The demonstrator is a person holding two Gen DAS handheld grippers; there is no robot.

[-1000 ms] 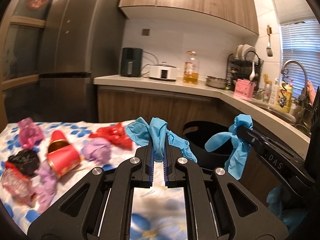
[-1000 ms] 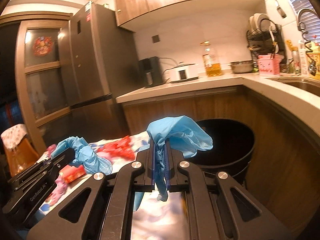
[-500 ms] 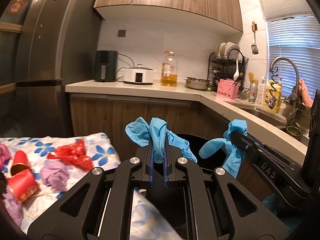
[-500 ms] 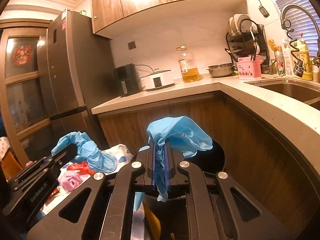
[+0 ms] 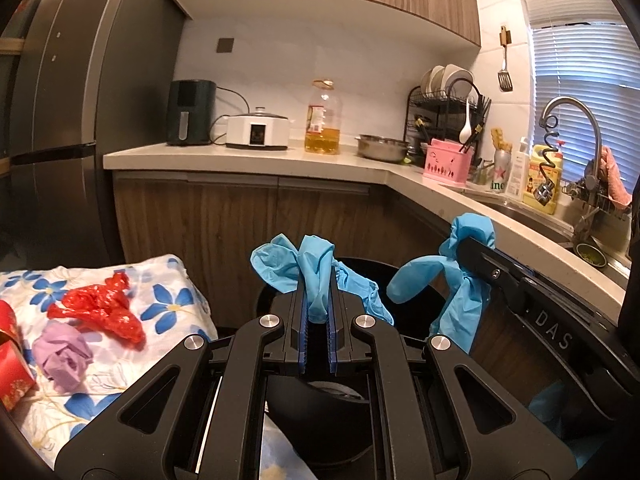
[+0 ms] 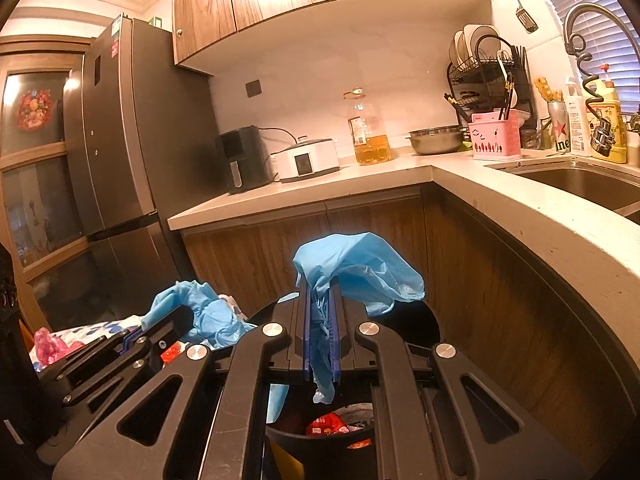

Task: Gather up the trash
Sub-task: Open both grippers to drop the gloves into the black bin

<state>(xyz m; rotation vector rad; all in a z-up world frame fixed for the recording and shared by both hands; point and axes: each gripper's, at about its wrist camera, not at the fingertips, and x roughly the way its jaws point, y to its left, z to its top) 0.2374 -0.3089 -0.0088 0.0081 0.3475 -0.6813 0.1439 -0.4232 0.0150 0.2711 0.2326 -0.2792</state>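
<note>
My left gripper (image 5: 318, 280) is shut on a crumpled blue glove (image 5: 316, 276), held above the round black trash bin (image 5: 320, 412). My right gripper (image 6: 321, 300) is shut on a second blue glove (image 6: 360, 268) over the same bin (image 6: 320, 446), where red wrappers (image 6: 326, 426) lie inside. Each gripper shows in the other's view: the right one (image 5: 470, 248) at the right with its glove (image 5: 460, 292) hanging, the left one (image 6: 176, 316) at the lower left with its glove (image 6: 208, 316).
The flowered tablecloth (image 5: 168, 300) at the left carries a red plastic wrapper (image 5: 100, 308), a purple wad (image 5: 66, 354) and a red cup (image 5: 12, 372). An L-shaped counter (image 5: 260, 156) with appliances, an oil bottle and a sink (image 6: 580, 184) runs behind. A fridge (image 6: 120, 152) stands left.
Both grippers have swung right, away from the table and over the black bin, each still holding its blue glove. The table's trash has slid toward the left edge of view.
</note>
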